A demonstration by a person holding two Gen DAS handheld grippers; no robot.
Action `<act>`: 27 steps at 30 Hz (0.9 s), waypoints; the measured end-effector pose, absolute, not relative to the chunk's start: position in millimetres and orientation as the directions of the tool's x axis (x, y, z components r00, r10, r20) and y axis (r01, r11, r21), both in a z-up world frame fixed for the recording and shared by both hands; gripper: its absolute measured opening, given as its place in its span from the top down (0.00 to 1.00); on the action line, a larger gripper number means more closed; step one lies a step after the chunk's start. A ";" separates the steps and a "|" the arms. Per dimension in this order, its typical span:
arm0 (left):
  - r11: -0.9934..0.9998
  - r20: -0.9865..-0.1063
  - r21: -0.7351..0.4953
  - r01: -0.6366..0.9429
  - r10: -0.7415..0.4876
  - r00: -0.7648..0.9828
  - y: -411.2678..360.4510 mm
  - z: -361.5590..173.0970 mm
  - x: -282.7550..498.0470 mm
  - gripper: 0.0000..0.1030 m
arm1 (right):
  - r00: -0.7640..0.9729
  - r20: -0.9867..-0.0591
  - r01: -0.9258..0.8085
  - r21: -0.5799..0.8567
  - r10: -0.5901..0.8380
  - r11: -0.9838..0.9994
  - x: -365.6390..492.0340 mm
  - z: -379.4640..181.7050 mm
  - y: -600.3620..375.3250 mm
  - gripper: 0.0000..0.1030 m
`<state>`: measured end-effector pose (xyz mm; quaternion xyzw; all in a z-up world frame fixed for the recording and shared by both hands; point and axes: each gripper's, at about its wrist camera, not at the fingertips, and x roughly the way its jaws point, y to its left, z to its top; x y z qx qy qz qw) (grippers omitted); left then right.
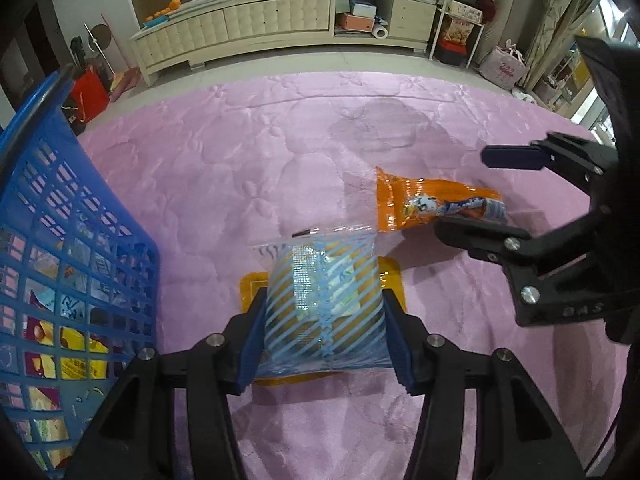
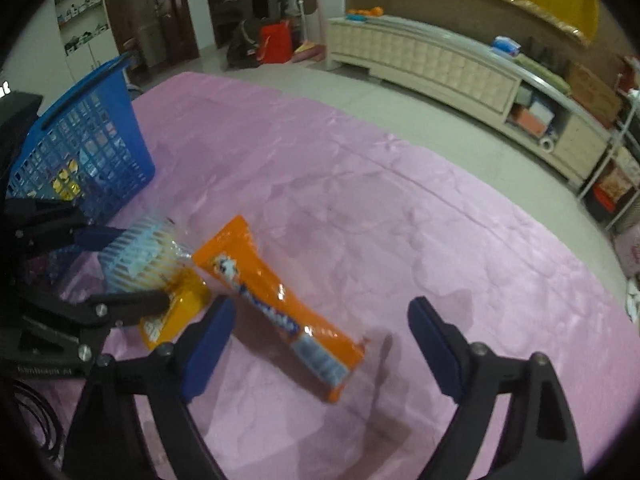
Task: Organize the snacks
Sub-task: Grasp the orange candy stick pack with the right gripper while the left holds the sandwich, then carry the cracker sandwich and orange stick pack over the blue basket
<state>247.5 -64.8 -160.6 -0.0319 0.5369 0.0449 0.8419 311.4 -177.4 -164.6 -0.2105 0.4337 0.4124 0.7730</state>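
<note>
A blue-striped clear snack packet (image 1: 326, 300) is pinched between the pads of the left gripper (image 1: 326, 338), above a yellow packet (image 2: 176, 316) on the pink quilted cover (image 1: 240, 168). An orange snack pack (image 2: 280, 304) lies between the spread jaws of the right gripper (image 2: 320, 344) — untouched. A blue mesh basket (image 1: 80, 240) of snacks is seen just beside.

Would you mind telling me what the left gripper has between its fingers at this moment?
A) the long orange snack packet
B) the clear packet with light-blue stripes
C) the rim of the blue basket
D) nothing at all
B: in the left wrist view the left gripper has its blue pads pressed on both sides of the blue-striped packet, while the orange packet lies on the pink cover and the blue basket stands apart.
</note>
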 end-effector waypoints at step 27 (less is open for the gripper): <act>0.999 -0.828 -0.039 -0.030 -0.016 0.560 -90.5 -70.9 177.2 0.51 | 0.377 -0.811 -0.678 0.088 0.448 0.730 203.6 -81.5 -202.5 0.80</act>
